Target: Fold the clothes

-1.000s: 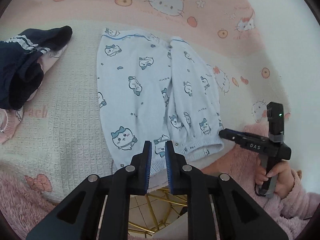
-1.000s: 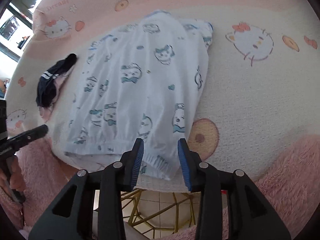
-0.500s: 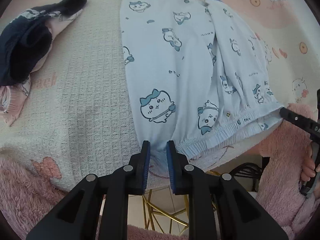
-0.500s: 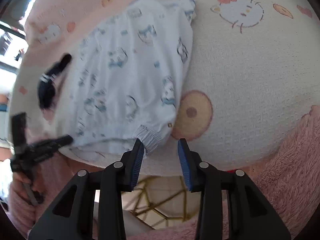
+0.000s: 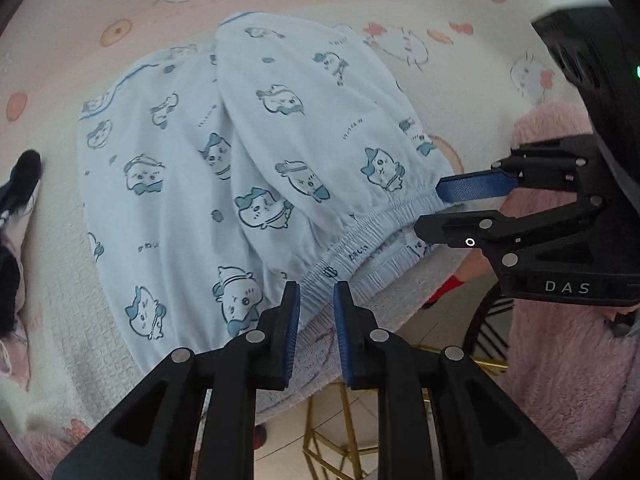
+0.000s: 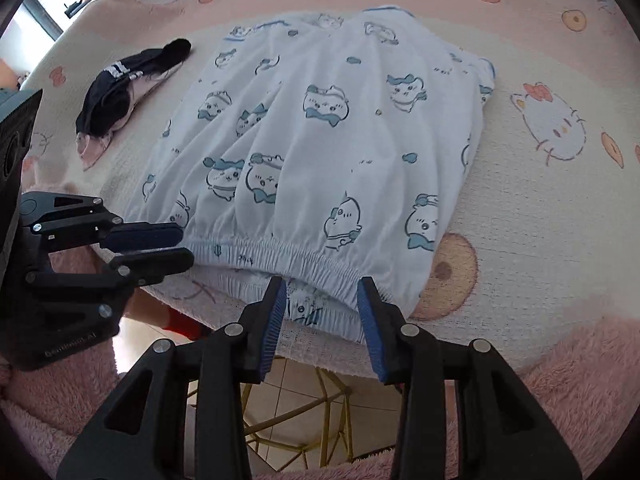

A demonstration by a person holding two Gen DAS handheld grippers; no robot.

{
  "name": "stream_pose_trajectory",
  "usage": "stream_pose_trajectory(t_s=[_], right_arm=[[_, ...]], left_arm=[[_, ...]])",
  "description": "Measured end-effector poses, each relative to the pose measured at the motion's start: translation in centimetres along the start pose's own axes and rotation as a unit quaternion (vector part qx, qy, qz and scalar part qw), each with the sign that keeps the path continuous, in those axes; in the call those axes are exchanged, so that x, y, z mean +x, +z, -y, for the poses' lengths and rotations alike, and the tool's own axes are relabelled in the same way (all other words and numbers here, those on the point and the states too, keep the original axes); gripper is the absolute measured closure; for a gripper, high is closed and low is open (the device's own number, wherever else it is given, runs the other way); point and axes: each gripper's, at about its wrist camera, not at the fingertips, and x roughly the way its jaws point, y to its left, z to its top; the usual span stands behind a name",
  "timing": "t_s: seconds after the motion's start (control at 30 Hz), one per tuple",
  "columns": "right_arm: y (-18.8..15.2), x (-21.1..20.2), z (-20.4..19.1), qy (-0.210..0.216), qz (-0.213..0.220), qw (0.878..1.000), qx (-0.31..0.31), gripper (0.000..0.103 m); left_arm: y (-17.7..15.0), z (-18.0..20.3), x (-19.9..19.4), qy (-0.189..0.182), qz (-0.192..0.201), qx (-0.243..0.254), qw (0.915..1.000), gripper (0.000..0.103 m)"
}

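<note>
Trousers point(image 6: 320, 152) lie flat mid-frame on the blanket-covered counter point(image 6: 540, 220), waistband at the lower edge; both grippers, left point(image 5: 316, 292) and right point(image 6: 322, 286), are spreading their fingers, nothing pinched, and should straddle the elastic's corners evenly before closing.

This is looking like a home, most likely a bedroom or living space. A soft cartoon-cat blanket point(image 6: 552, 128) in pink and cream is covering the desk, and everything is sitting on or around it: light blue pyjama pants point(image 6: 320, 152) printed with little animals are lying in its middle, a dark garment point(image 6: 116, 88) is lying toward its far left edge, and fluffy pink sleeves point(image 6: 580, 360) are showing at its near edge. Beneath the blanket's near edge, pale floor tiles point(image 6: 296, 376) and gold wire legs point(image 6: 328, 400) are showing.
</note>
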Motion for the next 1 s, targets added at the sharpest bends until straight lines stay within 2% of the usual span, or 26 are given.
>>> stream_pose_trajectory(t_s=[0.1,0.17,0.2,0.27,0.3,0.33,0.43,0.6,0.73,0.8,0.87,0.93,1.0], right_arm=[[0.1,1.9,0.3,-0.013,-0.031,0.999,-0.001,0.069],[0.1,2.0,0.2,-0.016,-0.033,0.999,-0.008,0.070],[0.0,1.9,0.0,-0.022,-0.034,0.999,-0.014,0.073],[-0.2,1.8,0.0,-0.025,-0.033,0.999,-0.015,0.089],[-0.2,1.8,0.2,-0.023,-0.032,0.999,-0.012,0.096],[-0.2,1.6,0.5,-0.015,-0.028,0.999,-0.004,0.097],[-0.2,0.8,1.6,0.013,-0.017,1.000,0.021,0.099],[-0.7,-0.4,2.5,0.042,-0.009,0.998,0.035,0.100],[-1.3,-1.2,1.3,0.045,-0.011,0.999,0.011,0.100],[-1.3,-1.8,0.3,0.048,0.002,0.999,0.001,0.098],[-0.9,-1.6,-0.2,0.050,0.010,0.999,-0.006,0.090],[-0.4,-1.1,-0.7,0.049,0.012,0.999,-0.013,0.071],[-0.1,-0.3,-1.6,0.049,0.006,0.998,-0.028,0.069]], left_arm=[[0.1,0.7,1.1,0.001,-0.014,0.011,0.9998,0.068],[-0.1,0.9,1.1,-0.003,-0.012,0.016,0.9998,0.066],[-0.2,0.9,1.1,0.000,-0.010,0.018,0.9998,0.066],[-0.2,0.7,1.1,0.000,-0.007,0.009,0.9999,0.067],[-0.3,0.5,1.0,-0.001,-0.004,0.002,1.0000,0.069],[-0.3,0.2,0.8,-0.003,-0.002,-0.007,1.0000,0.080],[-0.3,-0.5,0.2,-0.016,0.008,-0.026,0.9995,0.094],[-0.6,-0.6,-0.9,-0.037,0.018,-0.040,0.9984,0.099],[-1.0,0.3,-2.5,-0.046,0.031,-0.031,0.9980,0.099],[-1.5,0.1,-3.1,-0.055,0.037,-0.039,0.9970,0.099],[-1.6,-0.3,-3.6,-0.062,0.043,-0.051,0.9958,0.099],[-1.5,-0.4,-4.0,-0.065,0.049,-0.055,0.9951,0.099],[-1.6,-0.4,-4.4,-0.067,0.054,-0.058,0.9946,0.099]])
